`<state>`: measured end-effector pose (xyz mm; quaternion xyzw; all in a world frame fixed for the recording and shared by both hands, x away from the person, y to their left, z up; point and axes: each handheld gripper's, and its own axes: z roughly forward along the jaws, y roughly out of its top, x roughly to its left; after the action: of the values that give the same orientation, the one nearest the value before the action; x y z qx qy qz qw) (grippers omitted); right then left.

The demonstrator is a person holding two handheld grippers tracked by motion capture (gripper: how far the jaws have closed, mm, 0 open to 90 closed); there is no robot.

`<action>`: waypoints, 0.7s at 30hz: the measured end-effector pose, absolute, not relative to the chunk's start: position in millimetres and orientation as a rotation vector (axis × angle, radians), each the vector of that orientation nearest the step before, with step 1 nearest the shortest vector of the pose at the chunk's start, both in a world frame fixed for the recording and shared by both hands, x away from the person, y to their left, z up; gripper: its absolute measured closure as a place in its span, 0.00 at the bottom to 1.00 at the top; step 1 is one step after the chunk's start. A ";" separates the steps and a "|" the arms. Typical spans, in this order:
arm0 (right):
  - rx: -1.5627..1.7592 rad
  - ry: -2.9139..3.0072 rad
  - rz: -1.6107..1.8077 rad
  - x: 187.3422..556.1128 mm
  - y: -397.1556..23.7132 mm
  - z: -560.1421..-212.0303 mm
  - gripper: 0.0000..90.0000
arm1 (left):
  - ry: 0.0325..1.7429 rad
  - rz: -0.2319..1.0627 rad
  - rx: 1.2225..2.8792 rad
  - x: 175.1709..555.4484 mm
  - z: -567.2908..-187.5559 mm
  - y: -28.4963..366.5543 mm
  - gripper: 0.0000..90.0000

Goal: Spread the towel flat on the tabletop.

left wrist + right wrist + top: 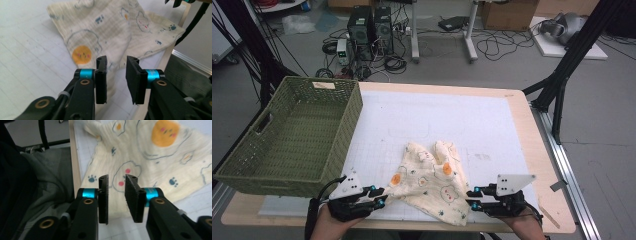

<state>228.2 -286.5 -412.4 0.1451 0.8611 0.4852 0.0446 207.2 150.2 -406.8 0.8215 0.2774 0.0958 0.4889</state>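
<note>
A cream cloth (432, 180) printed with small animals and orange faces lies crumpled on the white mat near the table's front edge. My left gripper (381, 198) sits at the cloth's left corner and my right gripper (471, 198) at its right corner, both low over the table and pointing inward. In the left gripper view the jaws (117, 61) stand apart, with the edge of the cloth (112, 27) lying just beyond them and nothing pressed between the pads. In the right gripper view the jaws (117, 178) are likewise parted over the cloth (150, 155), gripping nothing.
A green woven basket (347, 135) stands empty at the table's left side, overhanging the edge. The white gridded mat (437, 115) stretches behind the cloth. A wooden table border (542, 165) runs along the right. Cables and computer cases sit on the floor beyond.
</note>
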 end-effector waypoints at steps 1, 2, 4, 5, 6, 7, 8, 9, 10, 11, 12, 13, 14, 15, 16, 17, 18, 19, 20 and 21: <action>0.449 2.619 1.475 230.6 -286.9 -410.2 0.77 | 0.666 0.243 1.991 210.3 -405.4 149.0 0.77; 0.463 2.615 1.471 233.7 -287.0 -408.5 0.76 | 0.658 0.257 1.989 214.1 -404.7 147.6 0.76; 0.497 2.595 1.446 241.8 -286.1 -407.4 0.74 | 0.651 0.269 1.980 224.9 -405.1 144.6 0.75; 0.516 2.589 1.438 246.9 -285.0 -408.0 0.72 | 0.651 0.277 1.974 230.7 -405.9 142.5 0.75; 0.525 2.583 1.424 252.8 -283.8 -409.1 0.71 | 0.652 0.285 1.967 236.5 -406.5 139.8 0.75; 0.540 2.585 1.411 258.5 -282.2 -410.5 0.71 | 0.648 0.295 1.965 242.5 -406.9 137.1 0.75; 0.547 2.581 1.393 264.7 -280.7 -412.0 0.71 | 0.644 0.313 1.965 248.7 -407.3 133.8 0.76; 0.561 2.577 1.371 271.0 -279.4 -413.6 0.71 | 0.648 0.317 1.966 255.3 -407.6 130.7 0.76; 0.580 2.580 1.363 277.3 -278.3 -415.2 0.71 | 0.652 0.317 1.957 261.5 -408.6 126.6 0.76; 0.597 2.580 1.358 283.7 -277.0 -416.8 0.71 | 0.646 0.333 1.971 268.0 -410.1 122.2 0.76; 0.611 2.578 1.346 289.3 -275.8 -418.0 0.71 | 0.651 0.337 1.990 273.4 -411.5 119.0 0.76; 0.623 2.572 1.342 293.3 -275.0 -419.0 0.71 | 0.664 0.326 2.001 282.4 -414.9 113.9 0.76; 0.644 2.579 1.340 300.1 -273.2 -420.7 0.71 | 0.670 0.333 2.019 289.4 -417.9 109.8 0.75; 0.657 2.584 1.325 305.6 -271.5 -422.1 0.71 | 0.690 0.326 2.034 296.5 -421.2 106.2 0.74; 0.664 2.585 1.301 310.5 -269.6 -423.7 0.71 | 0.703 0.320 2.041 303.5 -424.7 102.9 0.73; 0.674 2.593 1.292 315.0 -268.0 -425.6 0.71 | 0.713 0.332 2.055 309.2 -428.3 99.7 0.71; 0.683 2.592 1.285 319.7 -266.6 -427.8 0.71 | 0.729 0.341 2.070 313.8 -431.8 96.7 0.71; 0.695 2.594 1.272 323.8 -265.2 -430.1 0.71 | 0.732 0.349 2.081 317.6 -435.3 94.6 0.71; 0.705 2.596 1.254 327.3 -264.1 -432.8 0.71 | 0.749 0.345 2.089 320.6 -438.9 92.5 0.71; 0.719 2.602 1.234 330.3 -263.0 -435.7 0.71 | 0.760 0.336 2.102 323.0 -442.1 90.5 0.71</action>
<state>330.3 -263.0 -435.7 0.2412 0.8733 0.4143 0.0865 323.0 90.5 -442.1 0.8411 0.3042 0.1346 0.4266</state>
